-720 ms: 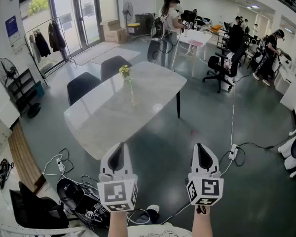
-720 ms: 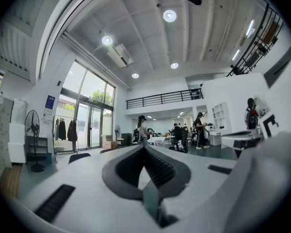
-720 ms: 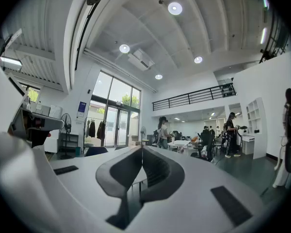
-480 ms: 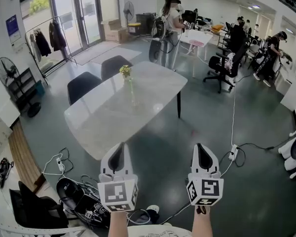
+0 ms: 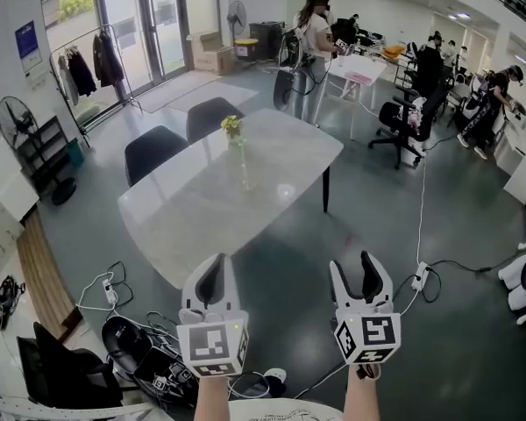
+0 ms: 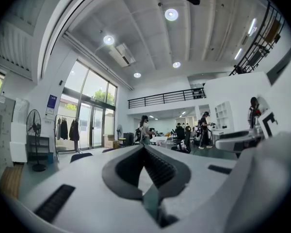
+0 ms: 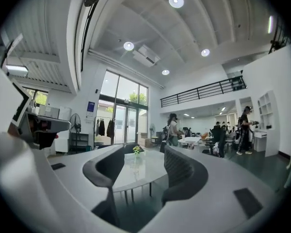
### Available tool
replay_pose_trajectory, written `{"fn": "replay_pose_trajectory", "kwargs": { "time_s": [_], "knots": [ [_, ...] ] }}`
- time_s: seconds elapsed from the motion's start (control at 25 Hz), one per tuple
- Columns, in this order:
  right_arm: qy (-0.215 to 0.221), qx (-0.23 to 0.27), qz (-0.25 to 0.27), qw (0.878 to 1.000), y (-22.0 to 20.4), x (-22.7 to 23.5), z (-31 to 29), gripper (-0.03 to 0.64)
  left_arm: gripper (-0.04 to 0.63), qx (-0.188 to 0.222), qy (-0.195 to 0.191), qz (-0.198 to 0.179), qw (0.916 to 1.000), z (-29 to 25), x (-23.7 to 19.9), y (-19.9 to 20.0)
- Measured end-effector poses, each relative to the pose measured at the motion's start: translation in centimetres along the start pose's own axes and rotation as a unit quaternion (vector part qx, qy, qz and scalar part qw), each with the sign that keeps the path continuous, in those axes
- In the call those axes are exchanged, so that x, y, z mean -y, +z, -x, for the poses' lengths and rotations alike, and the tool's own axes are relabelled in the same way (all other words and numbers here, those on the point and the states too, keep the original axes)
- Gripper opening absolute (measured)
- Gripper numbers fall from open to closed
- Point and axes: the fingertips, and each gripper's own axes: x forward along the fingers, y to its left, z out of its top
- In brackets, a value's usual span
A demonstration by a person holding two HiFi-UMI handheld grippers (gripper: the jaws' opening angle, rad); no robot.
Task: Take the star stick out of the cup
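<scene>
Left gripper: held over the floor, jaws closed together, nothing held. Stick, yellow-topped: stood upright in a clear cup on the pale surface, well apart from both grippers. Right gripper: jaws spread wide, nothing between.

Bright, evenly lit — fisheye-warped edges

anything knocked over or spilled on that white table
Nothing stands out. The white table looks clean, with no spill showing. The tall clear cup near its middle stands upright, and the yellow-topped stick rises straight out of it. It is too far off to check for fine damage.
</scene>
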Motion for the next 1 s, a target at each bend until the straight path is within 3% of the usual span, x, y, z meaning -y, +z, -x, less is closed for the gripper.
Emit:
{"fn": "replay_pose_trajectory", "kwargs": {
  "time_s": [0.4, 0.72, 1.0],
  "knots": [
    [0.014, 0.003, -0.003, 1.0, -0.2, -2.3, -4.5, 0.25, -0.003, 0.001, -0.003, -0.005, 1.0, -3.5, -2.7, -0.5],
    [0.026, -0.009, -0.011, 1.0, -1.2, -1.9, -7.9, 0.25, -0.002, -0.011, 0.01, -0.004, 0.9999, -6.0, -3.8, -1.7],
    [0.049, -0.017, -0.02, 0.998, -2.8, -0.1, -14.1, 0.25, -0.002, -0.025, 0.03, -0.003, 0.9992, -11.7, -4.4, -3.1]
  ]
}}
